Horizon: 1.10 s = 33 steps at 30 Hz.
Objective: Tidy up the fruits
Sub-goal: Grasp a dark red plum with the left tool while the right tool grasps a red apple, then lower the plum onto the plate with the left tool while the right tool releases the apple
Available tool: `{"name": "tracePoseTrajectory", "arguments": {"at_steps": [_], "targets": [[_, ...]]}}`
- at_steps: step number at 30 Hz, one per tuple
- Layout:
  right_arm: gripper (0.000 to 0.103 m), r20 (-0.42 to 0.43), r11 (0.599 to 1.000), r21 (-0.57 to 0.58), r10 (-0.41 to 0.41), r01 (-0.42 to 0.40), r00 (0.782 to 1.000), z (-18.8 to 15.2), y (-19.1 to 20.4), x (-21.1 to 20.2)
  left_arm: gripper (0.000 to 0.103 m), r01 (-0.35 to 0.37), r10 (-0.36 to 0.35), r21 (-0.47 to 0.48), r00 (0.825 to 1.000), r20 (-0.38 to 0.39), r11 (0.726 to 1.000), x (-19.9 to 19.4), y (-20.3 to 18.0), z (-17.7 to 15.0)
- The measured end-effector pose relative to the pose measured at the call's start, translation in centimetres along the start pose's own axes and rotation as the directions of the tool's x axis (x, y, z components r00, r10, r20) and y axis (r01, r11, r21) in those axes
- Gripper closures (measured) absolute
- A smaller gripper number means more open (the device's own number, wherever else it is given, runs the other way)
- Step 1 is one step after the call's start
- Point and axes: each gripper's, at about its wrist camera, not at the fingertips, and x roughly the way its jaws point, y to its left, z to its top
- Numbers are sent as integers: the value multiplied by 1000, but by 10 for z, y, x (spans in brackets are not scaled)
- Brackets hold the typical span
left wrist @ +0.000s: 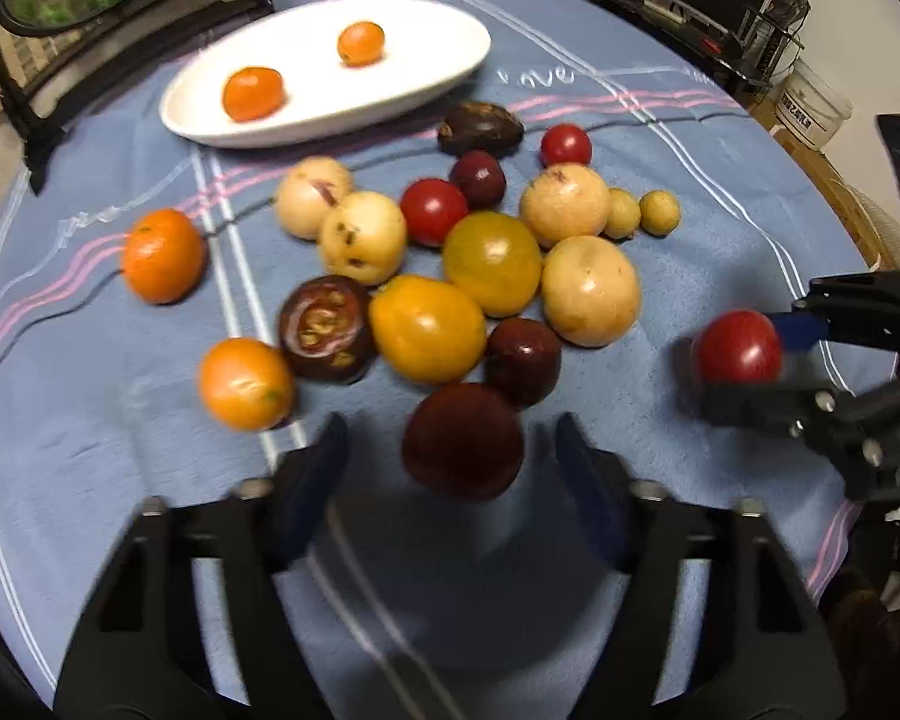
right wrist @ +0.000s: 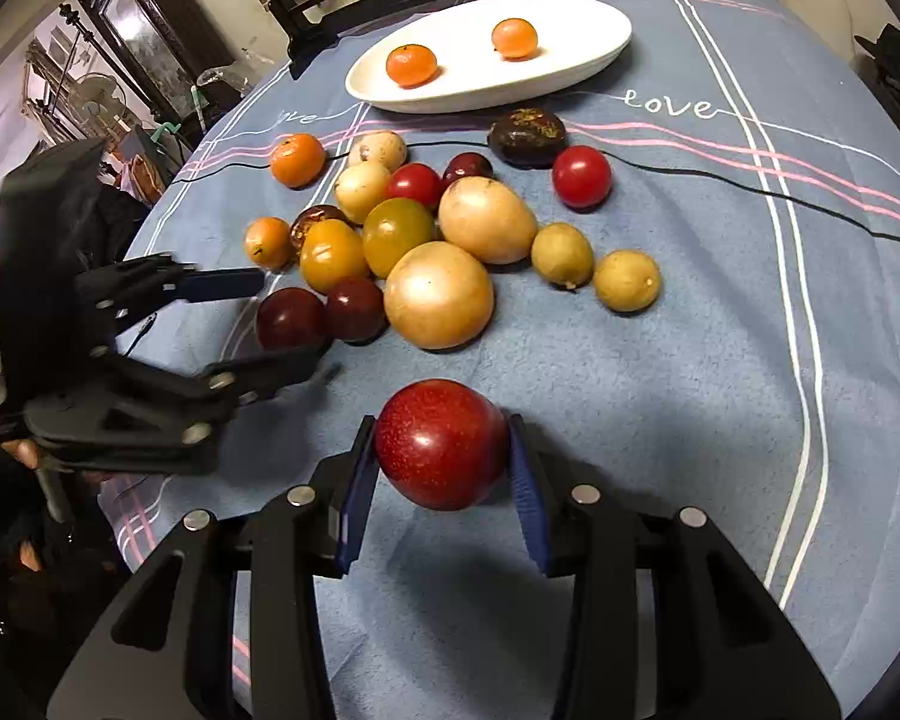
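Round table [right wrist: 720, 420], blue cloth [left wrist: 720, 276]; white oval dish [left wrist: 450, 69], loose fruit pile [left wrist: 492, 261].

A cloth [right wrist: 690, 360] covers the bench. At its far side lies a dish [right wrist: 570, 69] with two fruits [right wrist: 411, 65] in it. A heap of fruit [right wrist: 438, 294] lies before the dish, and a chair [right wrist: 330, 6] stands behind the bench.
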Motion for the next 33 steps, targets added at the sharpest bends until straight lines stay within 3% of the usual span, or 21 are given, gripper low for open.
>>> {"name": "tracePoseTrajectory", "arguments": {"at_steps": [5,11,17,21,27,33], "targets": [[61,10,1000,-11,13,-13,1000,3,1,-5,63,9,-9,0,1000,-7,1000,-4,0,-2],[61,44,998,-48,30,-28,999,23,12,-16,63,-5,6,-33,999,45,999,-42,7,4],[61,144,991,-132,55,-36,988,71,27,-46,63,-30,42,-76,986,159,997,-85,20,54],[61,227,986,-167,53,-15,973,114,28,-64,63,-77,101,-110,968,230,991,-101,29,100],[61,294,986,-163,34,15,955,166,11,-67,63,-112,149,-169,963,225,979,-93,44,154],[61,291,989,-145,19,25,956,197,-10,-48,63,-136,172,-197,970,175,971,-61,54,175]]}}
